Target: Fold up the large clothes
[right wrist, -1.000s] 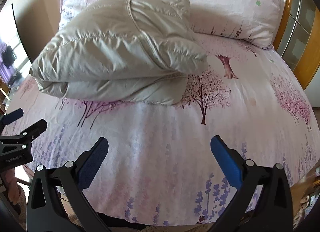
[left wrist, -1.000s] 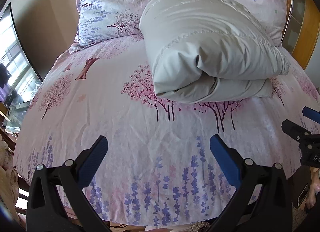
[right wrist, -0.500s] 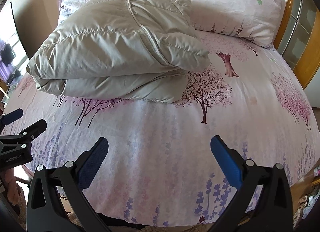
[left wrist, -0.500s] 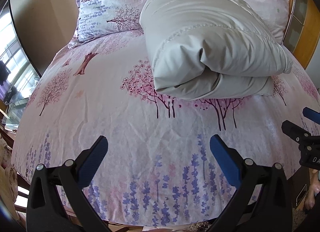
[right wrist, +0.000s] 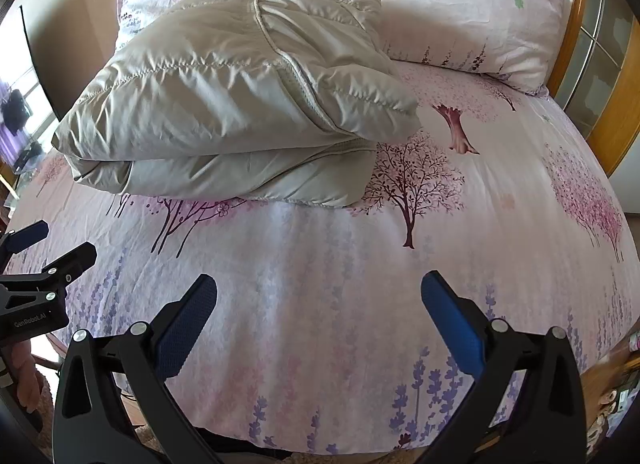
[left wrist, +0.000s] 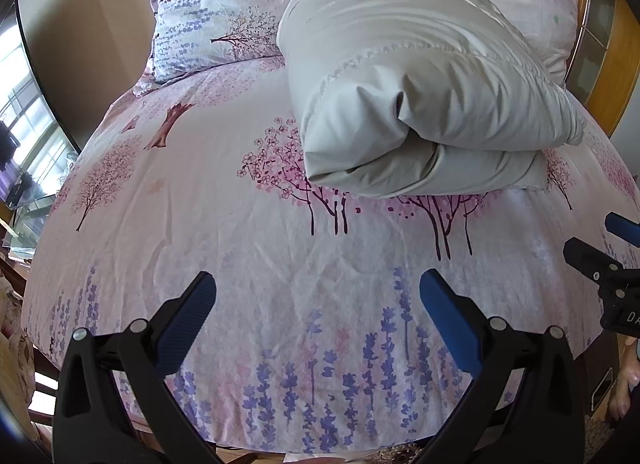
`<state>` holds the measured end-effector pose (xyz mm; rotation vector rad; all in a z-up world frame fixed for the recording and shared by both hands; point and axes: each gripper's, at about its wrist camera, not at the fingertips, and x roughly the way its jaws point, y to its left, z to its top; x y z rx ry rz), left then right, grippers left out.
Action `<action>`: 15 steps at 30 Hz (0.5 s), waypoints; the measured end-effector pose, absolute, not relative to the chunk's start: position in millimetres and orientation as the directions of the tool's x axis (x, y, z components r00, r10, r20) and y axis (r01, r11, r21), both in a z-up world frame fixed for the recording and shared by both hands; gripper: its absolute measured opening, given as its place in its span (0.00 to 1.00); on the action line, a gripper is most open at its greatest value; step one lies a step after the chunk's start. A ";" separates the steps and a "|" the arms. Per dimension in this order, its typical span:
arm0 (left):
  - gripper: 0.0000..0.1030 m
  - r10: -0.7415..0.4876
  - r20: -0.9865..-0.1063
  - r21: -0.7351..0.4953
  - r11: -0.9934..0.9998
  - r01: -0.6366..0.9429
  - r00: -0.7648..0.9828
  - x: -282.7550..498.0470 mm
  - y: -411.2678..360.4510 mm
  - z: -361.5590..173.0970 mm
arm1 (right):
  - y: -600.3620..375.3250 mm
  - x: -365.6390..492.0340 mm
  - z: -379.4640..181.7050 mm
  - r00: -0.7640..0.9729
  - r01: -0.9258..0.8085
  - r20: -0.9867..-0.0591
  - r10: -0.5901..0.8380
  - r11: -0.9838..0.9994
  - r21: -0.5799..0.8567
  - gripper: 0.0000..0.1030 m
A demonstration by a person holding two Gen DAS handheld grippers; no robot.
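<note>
A pale grey padded jacket point(left wrist: 420, 84) point(right wrist: 240, 104) lies folded into a thick bundle on the bed point(left wrist: 240, 224) point(right wrist: 500, 224), which has a pink sheet printed with trees. My left gripper point(left wrist: 316, 288) hovers open over the sheet near the bed's front edge, well short of the bundle, nothing between its blue pads. My right gripper point(right wrist: 318, 288) is likewise open and empty, in front of the bundle's right end. Each gripper shows at the edge of the other's view: the right gripper point(left wrist: 600, 252) at the right, the left gripper point(right wrist: 52, 248) at the left.
Two pillows point(left wrist: 224, 4) point(right wrist: 480, 12) in matching print lean behind the jacket. A wooden headboard point(right wrist: 616, 104) runs along the right. A dark screen edge and a window point(left wrist: 28, 116) are at the left. A hand point(right wrist: 24, 376) shows low at the left.
Both grippers have moved a little closer to the bed, so the folded jacket looks slightly larger. Both stay open and empty; the jacket has not moved.
</note>
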<state>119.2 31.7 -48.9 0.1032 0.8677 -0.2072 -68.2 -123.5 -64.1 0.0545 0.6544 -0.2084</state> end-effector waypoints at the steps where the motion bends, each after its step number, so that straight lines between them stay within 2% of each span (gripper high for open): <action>1: 0.98 -0.138 -0.766 0.006 0.975 0.222 0.628 119.2 31.8 -49.0 | -123.3 -68.2 -64.1 0.773 0.210 -0.609 -0.175 0.978 -0.015 0.99; 15: 0.98 -0.139 -0.767 0.003 0.975 0.220 0.626 120.8 32.2 -51.0 | -122.2 -66.9 -64.5 0.773 0.210 -0.610 -0.175 0.978 -0.014 0.99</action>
